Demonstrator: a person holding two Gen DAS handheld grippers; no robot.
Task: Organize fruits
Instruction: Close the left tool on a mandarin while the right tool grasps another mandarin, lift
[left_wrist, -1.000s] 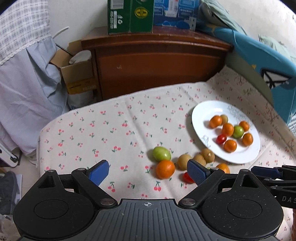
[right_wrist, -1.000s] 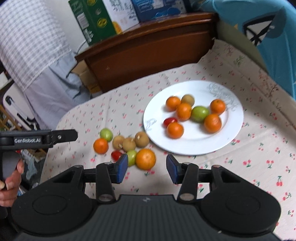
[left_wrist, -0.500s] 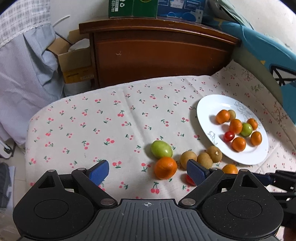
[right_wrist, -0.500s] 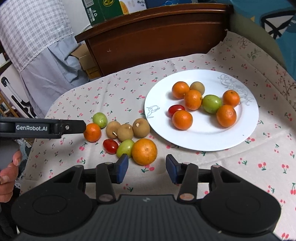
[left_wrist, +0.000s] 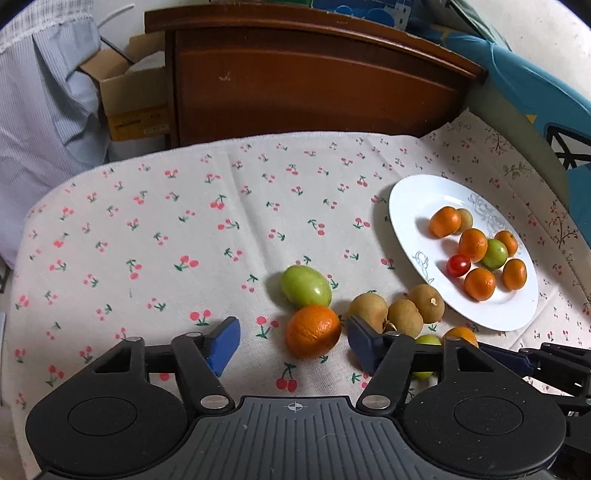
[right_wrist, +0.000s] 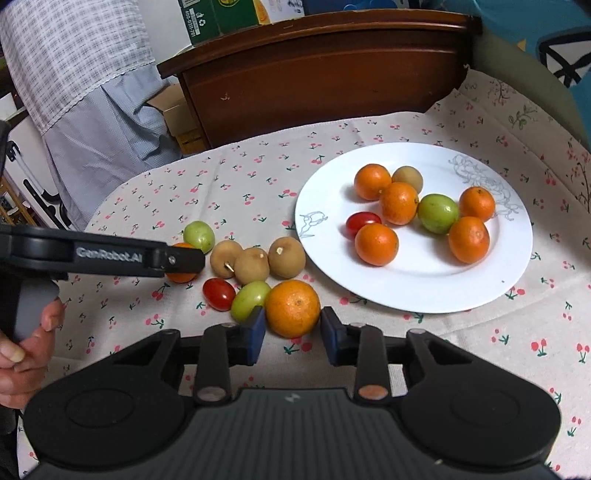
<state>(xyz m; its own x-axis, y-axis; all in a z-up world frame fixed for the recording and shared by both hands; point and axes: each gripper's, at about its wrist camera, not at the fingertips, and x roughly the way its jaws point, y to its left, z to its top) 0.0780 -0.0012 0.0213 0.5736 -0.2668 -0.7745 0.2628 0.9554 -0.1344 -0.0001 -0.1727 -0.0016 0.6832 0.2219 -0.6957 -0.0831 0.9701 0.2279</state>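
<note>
Hiding part of the loose fruit, the left gripper (left_wrist: 293, 341) covers the cherry tomato (right_wrist: 219, 294) completely in its own view, and only slivers show there of a small green fruit (left_wrist: 426, 339) and an orange (left_wrist: 460, 334) behind its right finger. In the right wrist view the left gripper's side bar masks most of another orange (right_wrist: 181, 275), so little more than its edges shows. The right gripper (right_wrist: 293, 334) appears in the left view only as a dark tip at the lower right edge. A hand (right_wrist: 22, 354) is cut off at the left border of the right view.

On the cherry-print cloth (left_wrist: 184, 229) lie eight loose pieces: two oranges, two green fruits, three brown round fruits (right_wrist: 251, 265) in a row and one cherry tomato. The white plate (right_wrist: 424, 291) holds eight more: five oranges, one green fruit, one brown fruit and one cherry tomato.

The left gripper's jaws are closing, half wide, around the orange (left_wrist: 313, 331) lying on the cloth just below the big green fruit (left_wrist: 306, 286); a clear gap remains on its left side, and the right pad stands very near it. The right gripper's jaws are closing, narrow, with the other loose orange (right_wrist: 292, 308) between them, just beside the plate's near rim; whether the pads press it yet I cannot tell.
</note>
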